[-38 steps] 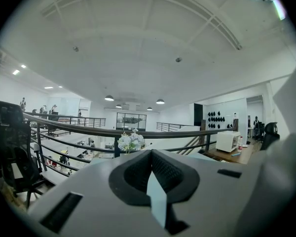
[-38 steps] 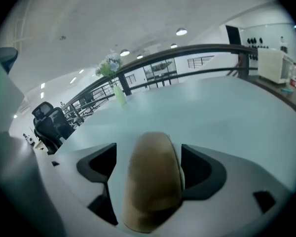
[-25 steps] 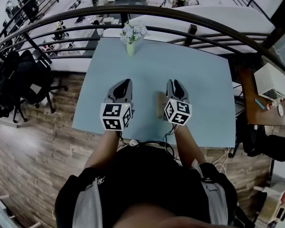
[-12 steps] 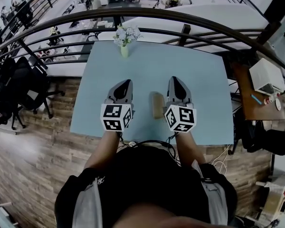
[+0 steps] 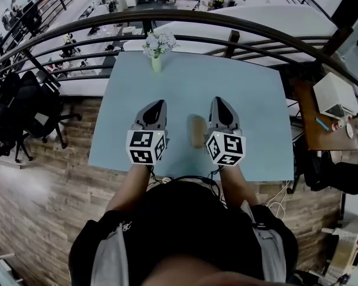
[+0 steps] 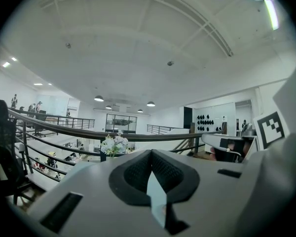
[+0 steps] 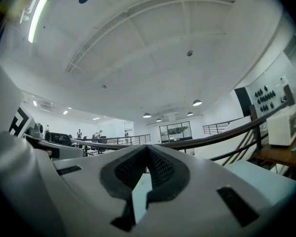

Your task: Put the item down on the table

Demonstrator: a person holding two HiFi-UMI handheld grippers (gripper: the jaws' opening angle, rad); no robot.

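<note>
Your item (image 5: 197, 131), a small tan block, lies flat on the pale blue tabletop (image 5: 250, 94), just below the centre of the head view. It sits between your two grippers, close beside the right one and farther from the left. It looks set down already, so the task seems as good as done.

Your left gripper (image 5: 157, 105) has its fingers clenched on nothing; the left gripper view shows the dark pads (image 6: 138, 169) pressed together with only a sliver of pale surface behind them. Your right gripper (image 5: 219, 102) is the same: in the right gripper view its pads (image 7: 160, 168) meet with nothing between them. Neither gripper view shows the block.

The main risk now is the right gripper's body. It sits so near the block that the head view cannot tell you whether they touch. If you draw that hand away with any drift toward the centre of the frame, the housing or the marker cube could nudge or spin the block. A nudge toward the bottom of the frame would send it to the near edge of the tabletop, which is not far off. Lift up and away from the block before you swing outward.

The vase of flowers (image 5: 157, 49) at the upper left of the tabletop stands well apart from both grippers, so only a long forward reach would threaten it.
</note>
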